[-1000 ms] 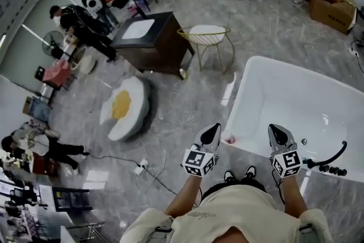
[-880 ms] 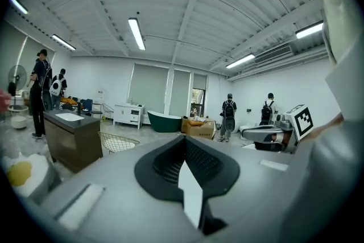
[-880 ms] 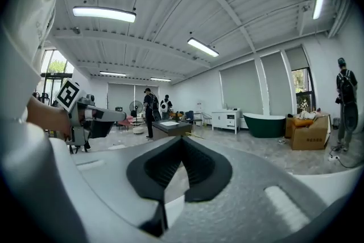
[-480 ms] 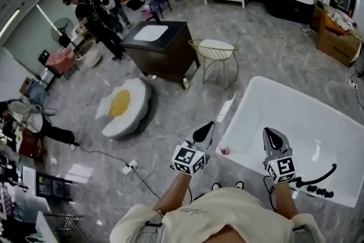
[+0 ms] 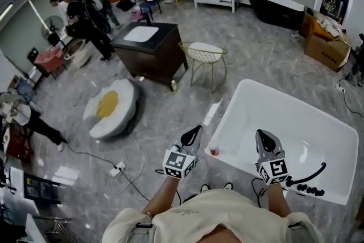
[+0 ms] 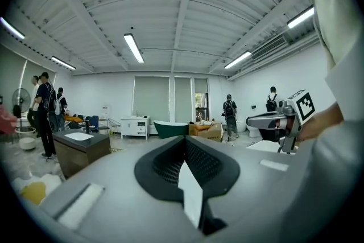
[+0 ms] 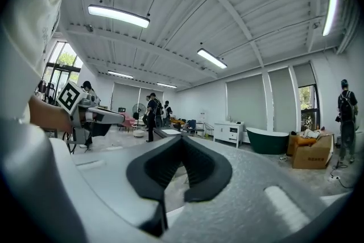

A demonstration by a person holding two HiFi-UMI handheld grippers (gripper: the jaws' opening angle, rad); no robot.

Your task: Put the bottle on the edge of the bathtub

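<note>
both jaw pairs are closed on nothing, with the left gripper (image 5: 194,132) and right gripper (image 5: 263,139) held by the bathtub (image 5: 223,116). the small bottle (image 5: 214,149) stands on its near corner rim between them, apparently upright and nearer the left gripper.

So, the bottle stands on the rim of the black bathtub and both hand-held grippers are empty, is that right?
Not quite: the head view shows the bottle on the rim of the white bathtub; the black bathtub stands far across the room. The left hand-held gripper and right hand-held gripper are indeed empty.
</note>
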